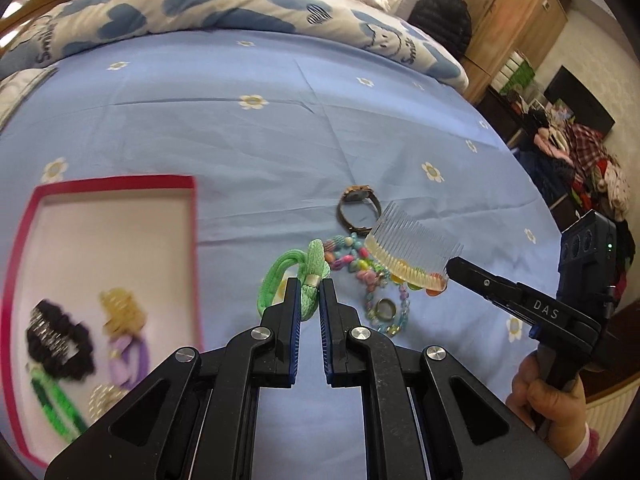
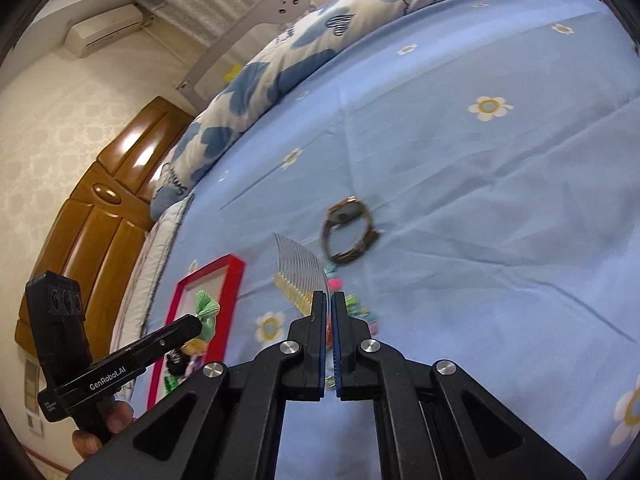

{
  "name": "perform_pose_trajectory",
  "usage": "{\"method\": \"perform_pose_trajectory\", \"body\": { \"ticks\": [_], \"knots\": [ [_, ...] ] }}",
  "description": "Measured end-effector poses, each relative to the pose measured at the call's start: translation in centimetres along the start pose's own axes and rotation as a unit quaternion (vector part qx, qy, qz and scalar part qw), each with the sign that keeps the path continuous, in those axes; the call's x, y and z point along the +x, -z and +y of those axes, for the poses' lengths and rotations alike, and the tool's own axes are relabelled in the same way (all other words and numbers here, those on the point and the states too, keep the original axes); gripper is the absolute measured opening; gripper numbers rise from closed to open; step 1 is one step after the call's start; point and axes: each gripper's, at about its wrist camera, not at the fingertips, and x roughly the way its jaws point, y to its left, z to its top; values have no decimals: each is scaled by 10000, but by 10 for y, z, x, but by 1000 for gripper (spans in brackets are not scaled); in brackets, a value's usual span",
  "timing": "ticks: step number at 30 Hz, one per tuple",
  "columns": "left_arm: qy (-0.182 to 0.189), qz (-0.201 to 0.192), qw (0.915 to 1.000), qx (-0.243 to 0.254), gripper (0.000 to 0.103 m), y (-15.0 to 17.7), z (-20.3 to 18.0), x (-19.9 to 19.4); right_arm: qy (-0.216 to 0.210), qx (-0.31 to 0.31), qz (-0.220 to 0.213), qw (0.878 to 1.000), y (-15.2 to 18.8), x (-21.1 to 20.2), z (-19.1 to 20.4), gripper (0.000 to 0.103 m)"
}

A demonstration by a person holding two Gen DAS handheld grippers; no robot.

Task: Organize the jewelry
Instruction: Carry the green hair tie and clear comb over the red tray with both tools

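The left gripper pinches the green hair tie so it can go in the red box with the other hair things. The right gripper squeezes the clear comb by its end, lifted over the bead bracelet. Farther off, the watch waits on the blue sheet.

Both wrist views low, close, sharing watch

The left claw was closed with a narrow gap between its fingers. The right claw was almost fully closed and reached in from the right, held by a hand.
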Motion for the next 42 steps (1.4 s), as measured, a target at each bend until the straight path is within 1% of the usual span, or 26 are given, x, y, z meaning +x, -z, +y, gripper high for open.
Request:
{"method": "perform_pose_trajectory", "body": {
  "ticks": [4,9,23,33,42],
  "knots": [
    [-113,-116,9998,-124,8,9,13,-17,-100,-80,90,9999,8,2,14,2],
    [-307,-247,9985,-390,8,23,37,-37,-242,-198,244,9992,21,7,34,2],
    [-663,-402,9929,-900,8,57,94,-76,-667,-629,802,9925,59,33,93,2],
    [-922,-446,9882,-1135,8,73,126,-90,-905,-963,1187,9841,81,59,137,2],
    [-1087,-377,9841,-1351,8,83,153,-86,-933,-1073,1513,9782,94,88,157,2]
  ]
}}
